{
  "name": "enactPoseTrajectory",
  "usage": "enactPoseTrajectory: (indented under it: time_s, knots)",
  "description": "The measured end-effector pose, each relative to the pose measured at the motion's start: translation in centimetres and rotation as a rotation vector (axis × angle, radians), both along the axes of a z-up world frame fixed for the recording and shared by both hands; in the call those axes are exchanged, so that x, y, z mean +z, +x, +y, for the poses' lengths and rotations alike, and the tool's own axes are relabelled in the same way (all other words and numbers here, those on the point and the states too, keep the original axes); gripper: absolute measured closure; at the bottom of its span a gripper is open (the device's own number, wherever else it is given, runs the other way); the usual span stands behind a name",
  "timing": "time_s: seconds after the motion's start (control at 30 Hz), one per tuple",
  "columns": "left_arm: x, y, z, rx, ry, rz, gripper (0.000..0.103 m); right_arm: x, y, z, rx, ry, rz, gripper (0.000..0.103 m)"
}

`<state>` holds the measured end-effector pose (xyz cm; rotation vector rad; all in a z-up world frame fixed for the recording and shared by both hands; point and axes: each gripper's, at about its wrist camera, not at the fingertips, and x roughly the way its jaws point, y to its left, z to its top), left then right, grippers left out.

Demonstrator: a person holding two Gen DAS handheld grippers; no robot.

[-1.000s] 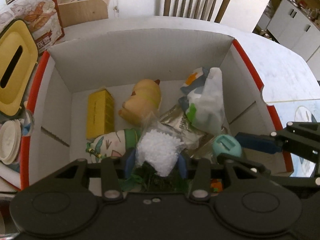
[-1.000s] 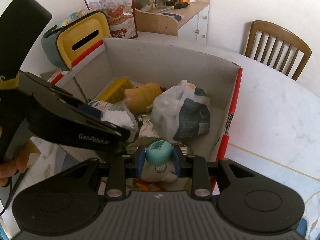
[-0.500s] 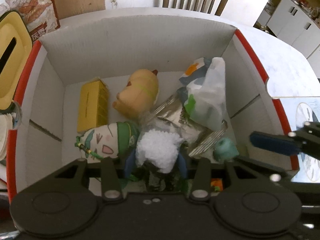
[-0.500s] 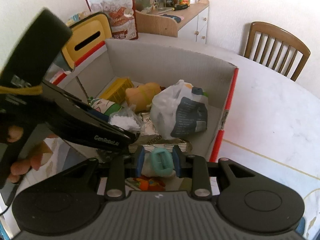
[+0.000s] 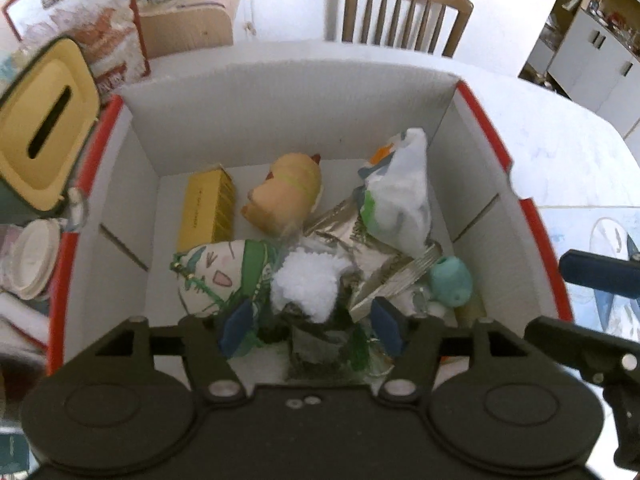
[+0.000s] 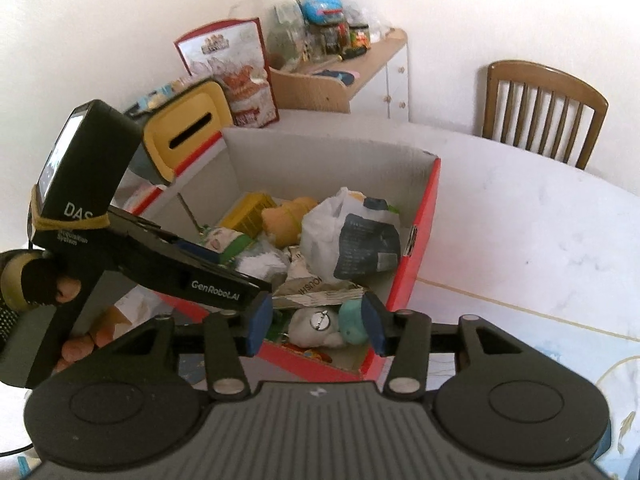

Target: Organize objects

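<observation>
A cardboard box (image 5: 292, 120) with red edges holds a yellow carton (image 5: 208, 210), a tan plush (image 5: 286, 196), a white plastic bag (image 5: 400, 200), a green-and-white plush (image 5: 216, 276) and a foil packet (image 5: 376, 264). My left gripper (image 5: 311, 328) hangs over the box's near end with its jaws opening. A clear bag of white fluff (image 5: 308, 284) lies between its pads, which stand apart from it. My right gripper (image 6: 316, 329) is also opening, above the box's near corner. A teal toy (image 6: 352, 320) rests loose in the box beside a white round thing (image 6: 316, 324).
A yellow tissue box (image 5: 44, 120) and a red snack bag (image 5: 80, 40) stand left of the box, with stacked white lids (image 5: 32, 256) nearer. A wooden chair (image 5: 400, 16) is behind the white table (image 5: 560, 152). A gloved hand (image 6: 40, 280) holds the left gripper's body (image 6: 160, 252).
Both grippers' jaws have spread. The left let go of the fluff bag. The right let go of the teal toy, which dropped into the box, and the right gripper rose and drew back.
</observation>
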<state>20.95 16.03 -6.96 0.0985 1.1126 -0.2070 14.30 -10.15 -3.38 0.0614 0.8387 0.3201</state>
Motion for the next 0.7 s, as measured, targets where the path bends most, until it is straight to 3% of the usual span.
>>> enactPoseTrajectory:
  time_s: [0.3, 0.7]
  knots:
    - [3.4, -5.0, -1.3, 0.068, 0.021, -0.138, 0.018, 1.4, -2.7, -1.5, 0.043, 0.049, -0.047, 0.044]
    - [6.1, -9.9, -3.4, 0.119, 0.039, -0.249, 0.008, 2.9, -6.2, -4.6, 0.057, 0.106, -0.123, 0.029]
